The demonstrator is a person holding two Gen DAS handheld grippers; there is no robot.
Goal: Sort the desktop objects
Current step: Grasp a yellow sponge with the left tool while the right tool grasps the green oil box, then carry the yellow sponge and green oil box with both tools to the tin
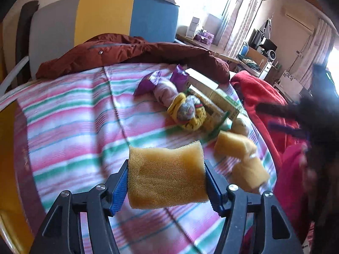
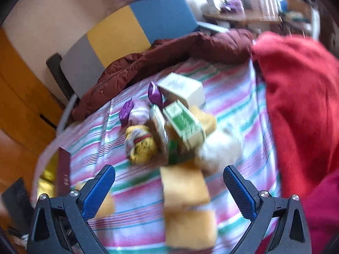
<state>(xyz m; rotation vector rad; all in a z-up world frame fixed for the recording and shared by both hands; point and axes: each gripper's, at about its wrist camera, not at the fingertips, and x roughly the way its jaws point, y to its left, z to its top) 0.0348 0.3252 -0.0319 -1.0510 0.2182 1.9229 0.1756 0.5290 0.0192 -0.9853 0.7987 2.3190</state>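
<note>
My left gripper [image 1: 166, 182] is shut on a yellow sponge [image 1: 166, 175] and holds it above the striped cloth [image 1: 74, 116]. Two more yellow sponges [image 1: 234, 144] [image 1: 250, 173] lie to its right. My right gripper [image 2: 169, 188] is open, and the same two sponges [image 2: 183, 186] [image 2: 190, 228] lie between its fingers on the cloth; the view is blurred. Behind them is a pile: a rolled yellow sock [image 1: 187, 111] [image 2: 142, 148], purple packets [image 1: 148, 81] [image 2: 155, 92], a green and white box [image 1: 220, 101] [image 2: 184, 122] and a white box [image 2: 182, 87].
A dark red jacket [image 1: 131, 50] [image 2: 180, 48] lies along the far edge of the cloth. A red blanket [image 1: 267, 97] [image 2: 300, 97] is heaped on the right. A striped headboard [image 1: 106, 19] stands behind. A dark red booklet [image 2: 63, 169] lies at the left edge.
</note>
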